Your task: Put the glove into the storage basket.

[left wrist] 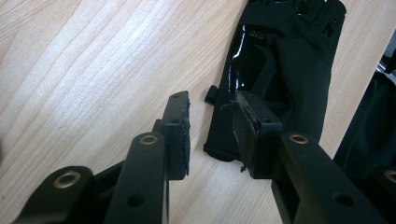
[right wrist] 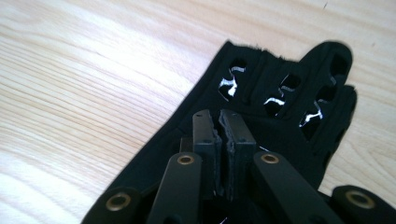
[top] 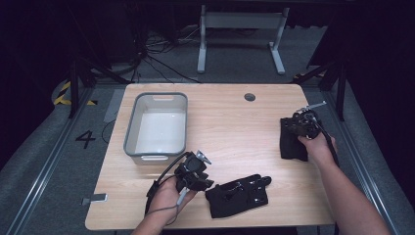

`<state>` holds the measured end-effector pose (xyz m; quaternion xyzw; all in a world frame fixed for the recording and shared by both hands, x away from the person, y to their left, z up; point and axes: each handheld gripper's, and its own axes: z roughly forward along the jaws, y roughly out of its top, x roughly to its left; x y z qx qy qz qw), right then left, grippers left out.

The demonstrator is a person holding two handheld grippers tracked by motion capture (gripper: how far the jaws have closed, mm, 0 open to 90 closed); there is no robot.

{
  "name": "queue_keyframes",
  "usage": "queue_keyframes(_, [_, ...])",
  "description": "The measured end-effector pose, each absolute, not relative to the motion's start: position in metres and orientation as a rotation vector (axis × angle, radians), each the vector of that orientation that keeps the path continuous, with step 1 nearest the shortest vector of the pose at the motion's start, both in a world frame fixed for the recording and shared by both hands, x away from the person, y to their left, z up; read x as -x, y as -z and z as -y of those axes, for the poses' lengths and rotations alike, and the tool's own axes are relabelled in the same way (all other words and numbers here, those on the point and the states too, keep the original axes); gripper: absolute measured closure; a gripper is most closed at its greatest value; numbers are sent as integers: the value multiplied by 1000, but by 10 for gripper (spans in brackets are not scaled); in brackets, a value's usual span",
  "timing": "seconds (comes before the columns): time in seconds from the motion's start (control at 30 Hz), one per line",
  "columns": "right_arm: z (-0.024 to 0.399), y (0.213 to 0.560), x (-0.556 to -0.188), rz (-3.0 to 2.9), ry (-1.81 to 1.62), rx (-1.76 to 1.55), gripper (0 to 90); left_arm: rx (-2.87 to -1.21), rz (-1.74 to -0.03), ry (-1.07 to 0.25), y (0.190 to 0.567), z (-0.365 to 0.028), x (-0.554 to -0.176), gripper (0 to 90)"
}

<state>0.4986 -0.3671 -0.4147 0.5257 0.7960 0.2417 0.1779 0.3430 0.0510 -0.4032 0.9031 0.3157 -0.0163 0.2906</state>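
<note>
Two black fingerless gloves lie on the wooden table. One glove (top: 240,196) rests near the front edge, and my left gripper (top: 205,182) stands open just left of it. In the left gripper view one pad hangs over the cuff of this glove (left wrist: 289,70) and the other over bare wood, so the left gripper (left wrist: 211,105) presses on nothing. The second glove (top: 292,147) lies at the right side. My right gripper (top: 295,125) sits at its far end. In the right gripper view the right gripper (right wrist: 220,116) has its pads together on the fabric of that glove (right wrist: 280,135).
A grey plastic tub (top: 132,132) stands at the table's left with nothing visible inside. A round cable hole (top: 249,97) sits near the far edge. Bare wood stretches between the two gloves. Beyond the table a white desk frame (top: 240,22) stands on the floor.
</note>
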Motion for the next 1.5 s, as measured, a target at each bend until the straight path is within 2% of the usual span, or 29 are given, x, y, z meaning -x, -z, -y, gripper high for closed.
queue_keyframes(0.53, [363,359,-458,-2175,-927,-1400,862,-2391,-788,81,401,-36,-348,664])
queue_keyframes(1.0, [310,323,-409,-2241,-1113,-1173,861,-2377,-734,115,395,-23,-348,663])
queue_keyframes(1.23, [280,322,-389,-2312,-1179,-1081,860,-2374,-732,130,395,-23,-346,659])
queue_keyframes(1.5, [240,346,-379,-2439,-1179,-1023,858,-2377,-733,132,393,-24,-340,656])
